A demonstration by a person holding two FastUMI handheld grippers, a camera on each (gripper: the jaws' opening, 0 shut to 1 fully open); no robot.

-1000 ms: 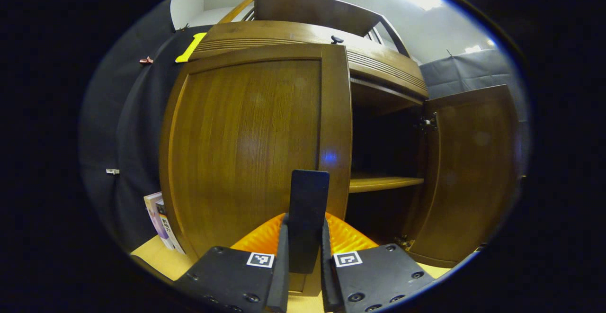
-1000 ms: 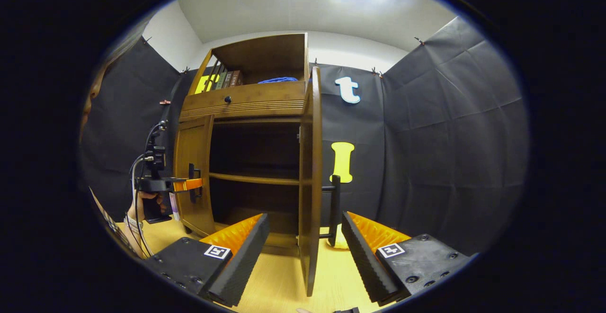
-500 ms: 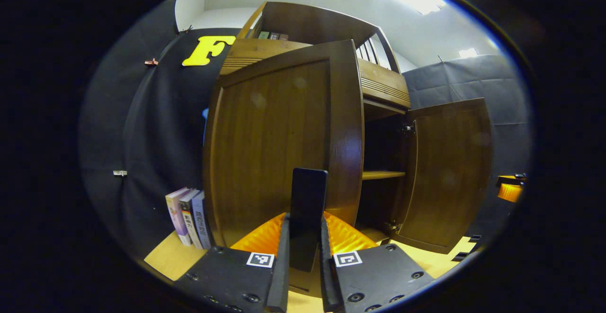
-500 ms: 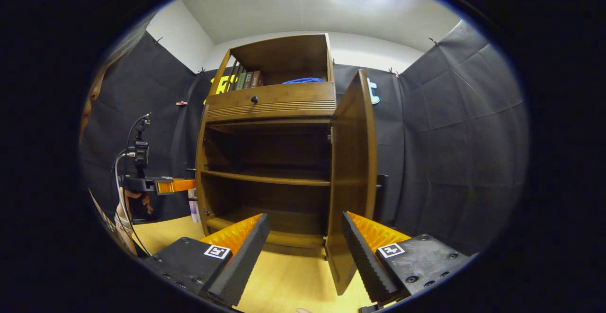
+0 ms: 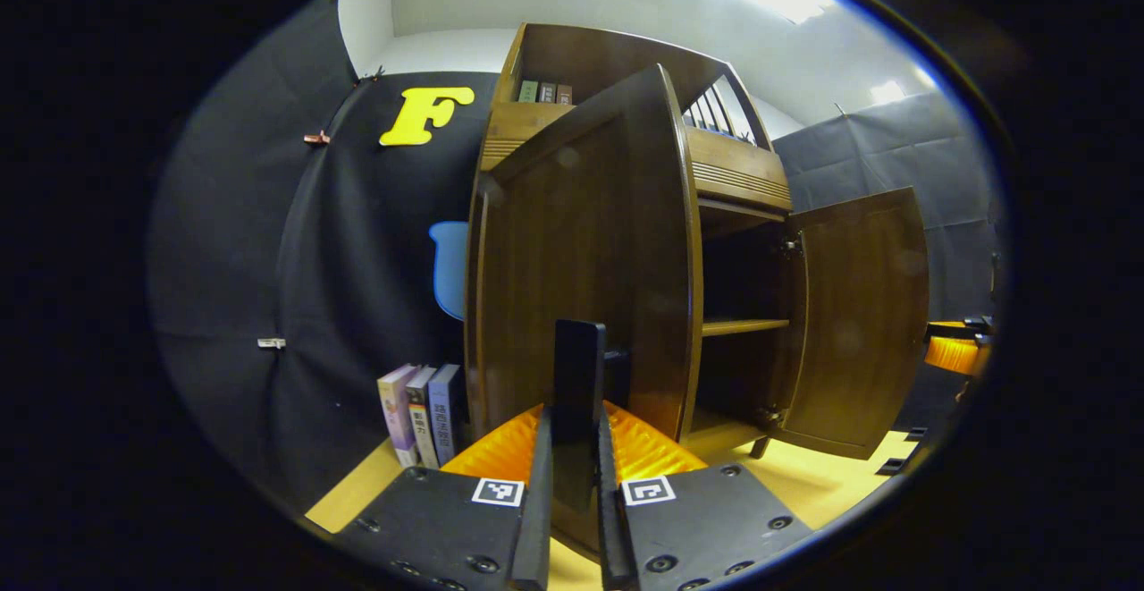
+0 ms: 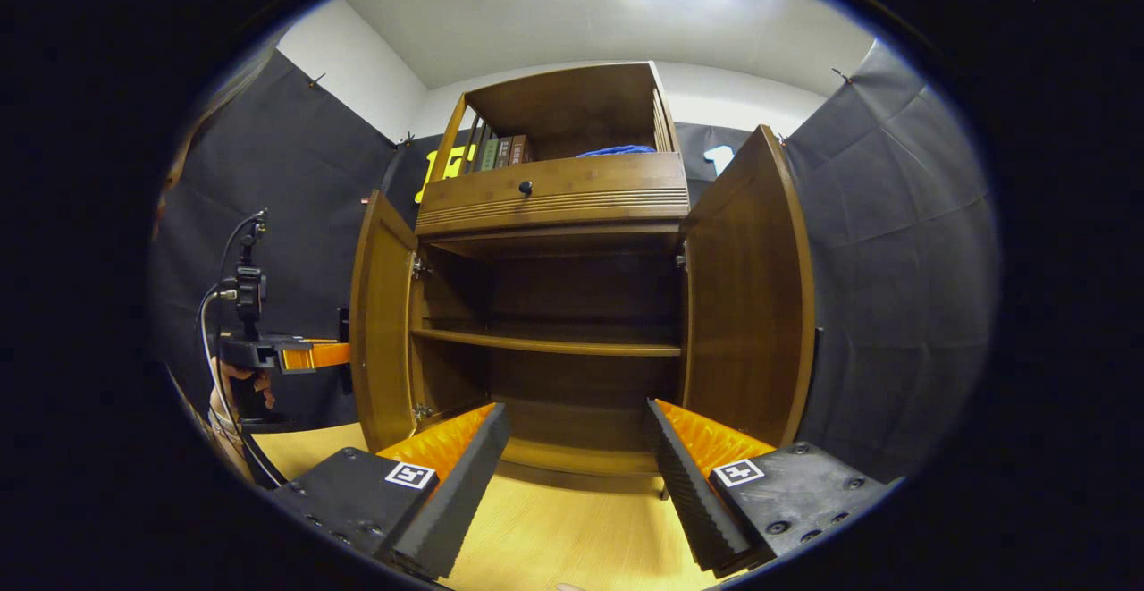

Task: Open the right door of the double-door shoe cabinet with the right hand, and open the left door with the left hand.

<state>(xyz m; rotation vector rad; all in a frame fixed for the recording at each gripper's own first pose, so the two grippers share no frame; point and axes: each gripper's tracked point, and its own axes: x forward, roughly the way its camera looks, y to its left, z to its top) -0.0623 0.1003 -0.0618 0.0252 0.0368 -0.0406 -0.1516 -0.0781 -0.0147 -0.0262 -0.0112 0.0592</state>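
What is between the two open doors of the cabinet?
In the right gripper view, between the left door and the right door lies the cabinet's dark open inside, crossed by one wooden shelf with nothing visible on it.

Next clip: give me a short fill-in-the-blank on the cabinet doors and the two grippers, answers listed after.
1. The left gripper is shut on the black bar ____ of the brown wooden left door.
2. The right gripper holds nothing; its jaws are ____.
3. The brown wooden right door stands ____.
4. Inside the brown wooden shoe cabinet, the single wooden shelf is ____.

Missing words: handle; open; open; empty
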